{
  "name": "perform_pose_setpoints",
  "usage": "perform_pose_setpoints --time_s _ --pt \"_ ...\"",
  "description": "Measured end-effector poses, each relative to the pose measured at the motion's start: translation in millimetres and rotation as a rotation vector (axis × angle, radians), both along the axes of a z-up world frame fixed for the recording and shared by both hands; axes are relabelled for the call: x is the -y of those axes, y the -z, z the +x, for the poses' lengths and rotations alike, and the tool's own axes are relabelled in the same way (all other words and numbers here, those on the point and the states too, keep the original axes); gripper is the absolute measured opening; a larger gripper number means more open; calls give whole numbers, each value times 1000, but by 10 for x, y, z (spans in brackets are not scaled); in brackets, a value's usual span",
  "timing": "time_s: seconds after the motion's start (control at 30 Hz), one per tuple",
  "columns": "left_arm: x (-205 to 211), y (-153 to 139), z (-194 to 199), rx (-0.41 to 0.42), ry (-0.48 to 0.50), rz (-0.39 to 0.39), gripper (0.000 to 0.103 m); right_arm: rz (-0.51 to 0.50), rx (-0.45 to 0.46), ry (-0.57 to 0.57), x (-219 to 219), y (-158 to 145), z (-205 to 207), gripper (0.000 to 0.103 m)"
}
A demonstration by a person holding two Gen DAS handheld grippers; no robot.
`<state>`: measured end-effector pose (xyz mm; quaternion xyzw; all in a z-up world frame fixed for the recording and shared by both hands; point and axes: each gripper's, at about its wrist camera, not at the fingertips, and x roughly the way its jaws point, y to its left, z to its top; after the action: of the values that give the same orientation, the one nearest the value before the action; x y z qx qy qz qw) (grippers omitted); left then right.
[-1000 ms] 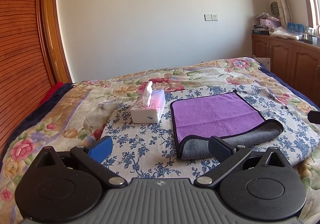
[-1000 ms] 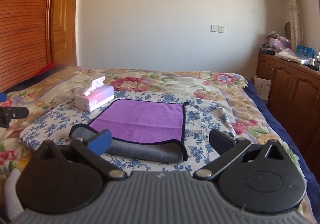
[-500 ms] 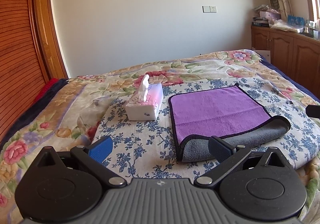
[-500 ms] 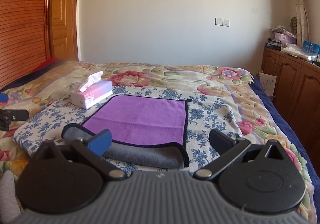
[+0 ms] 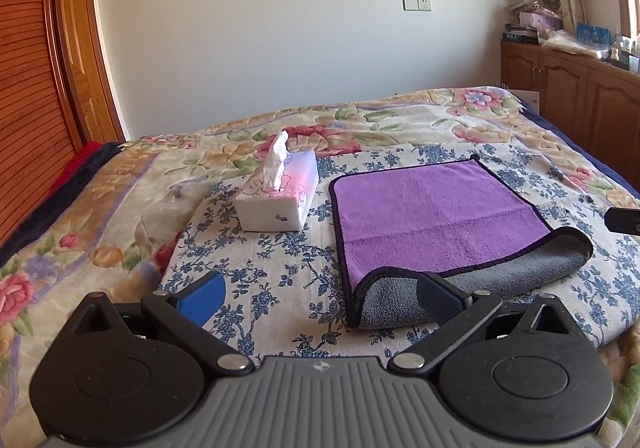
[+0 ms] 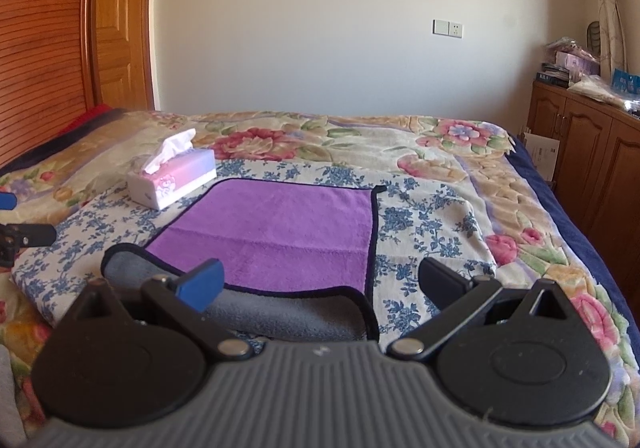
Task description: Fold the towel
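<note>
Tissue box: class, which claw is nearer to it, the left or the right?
Left. The left claw hangs open just in front of the tissue box; the right claw sits open farther away, beyond the purple towel.

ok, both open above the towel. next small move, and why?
Probably lower both to the near rolled edge and pinch its two corners. The towel lies flat on the bed with its gray underside curled over in front. The left gripper and right gripper are open and hold nothing.
</note>
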<state>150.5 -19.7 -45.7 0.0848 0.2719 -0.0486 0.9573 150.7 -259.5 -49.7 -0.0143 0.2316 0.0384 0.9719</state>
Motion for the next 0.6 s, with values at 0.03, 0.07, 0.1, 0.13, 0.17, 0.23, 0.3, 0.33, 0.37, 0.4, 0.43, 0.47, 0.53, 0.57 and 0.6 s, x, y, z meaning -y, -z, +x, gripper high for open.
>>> perform_pose_setpoints --time_s 0.03,0.07,0.1,0.13,0.17,0.23,0.3,0.33,0.37,0.4,0.43,0.47,0.53,0.57,0.6 --pt "1 12 24 -2 1 0 103 1 -3 0 10 12 15 103" --pt "3 25 45 -5 1 0 103 2 -6 -1 16 23 31 103" --pt "1 36 62 -8 3 -1 103 4 -10 -4 18 32 46 103" --pt "3 49 81 -11 4 -2 103 5 -13 -7 21 41 68 103" --pt "6 61 100 -13 4 -3 103 4 -16 -9 23 51 86 103" --pt "11 81 138 -16 7 -5 103 4 -25 -12 27 75 116 103" --pt "18 104 184 -19 9 -7 103 7 -36 -14 36 102 152 103" --pt "22 121 202 -20 10 -8 103 8 -41 -15 41 115 167 103" --pt "25 137 221 -22 10 -8 103 9 -46 -15 47 125 180 103" --pt "23 156 240 -25 12 -8 103 10 -52 -16 51 135 192 103" --pt "25 175 262 -29 14 -7 103 11 -56 -17 55 145 204 103" --pt "26 196 283 -33 16 -7 103 11 -59 -18 61 159 218 103" --pt "29 235 328 -42 18 -4 103 9 -68 -20 64 177 254 103" --pt "31 252 348 -46 19 -4 103 9 -72 -20 70 189 270 103" --pt "31 267 369 -50 21 -5 103 10 -77 -20 73 200 287 103"
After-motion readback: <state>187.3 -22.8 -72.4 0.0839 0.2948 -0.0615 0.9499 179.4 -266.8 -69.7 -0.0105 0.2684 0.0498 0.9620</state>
